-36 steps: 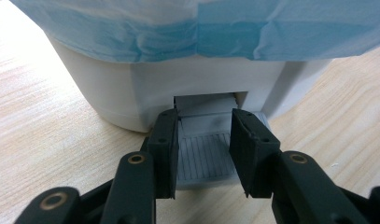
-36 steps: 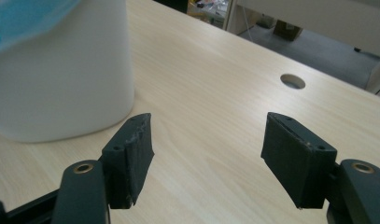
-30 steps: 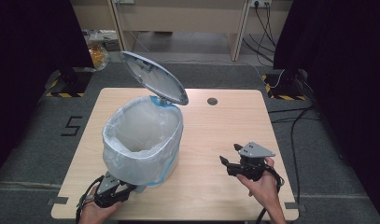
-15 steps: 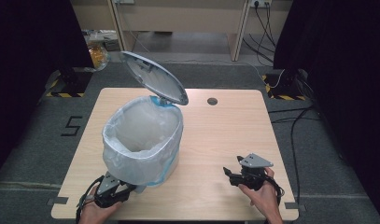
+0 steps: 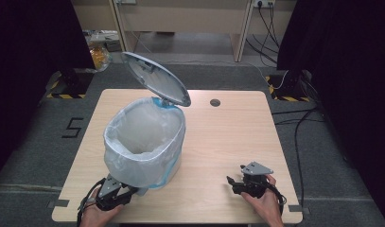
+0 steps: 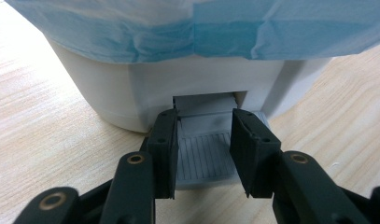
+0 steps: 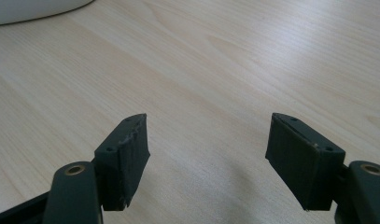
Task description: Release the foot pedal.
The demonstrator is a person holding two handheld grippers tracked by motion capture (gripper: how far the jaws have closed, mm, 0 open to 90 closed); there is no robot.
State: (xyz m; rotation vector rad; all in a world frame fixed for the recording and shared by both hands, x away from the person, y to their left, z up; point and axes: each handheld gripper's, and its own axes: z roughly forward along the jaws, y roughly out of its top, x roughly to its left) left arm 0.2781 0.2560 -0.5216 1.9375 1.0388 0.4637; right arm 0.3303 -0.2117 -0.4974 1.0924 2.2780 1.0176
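Two grippers noted: left gripper (image 6: 204, 154) jaws straddle the pedal (image 6: 205, 156) of the bin (image 5: 145, 142), centre-left; right gripper (image 7: 215, 158) gapes idle. We judge slipping off would drop the lid (image 5: 154, 85).

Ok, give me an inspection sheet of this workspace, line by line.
Surface: light wooden table, round grommet hole near the far edge.
Job's things: white pedal bin, blue-tinted liner folded over its rim, grey lid raised.
Clutter: nothing seen.
Grippers: left hand-held gripper at the bin's base, jaws either side of the ribbed pedal, contact unclear; right hand-held gripper open over bare wood.
Cables: several on the floor at right.
Surroundings: dark curtains, grey floor, number 5 marked at left.
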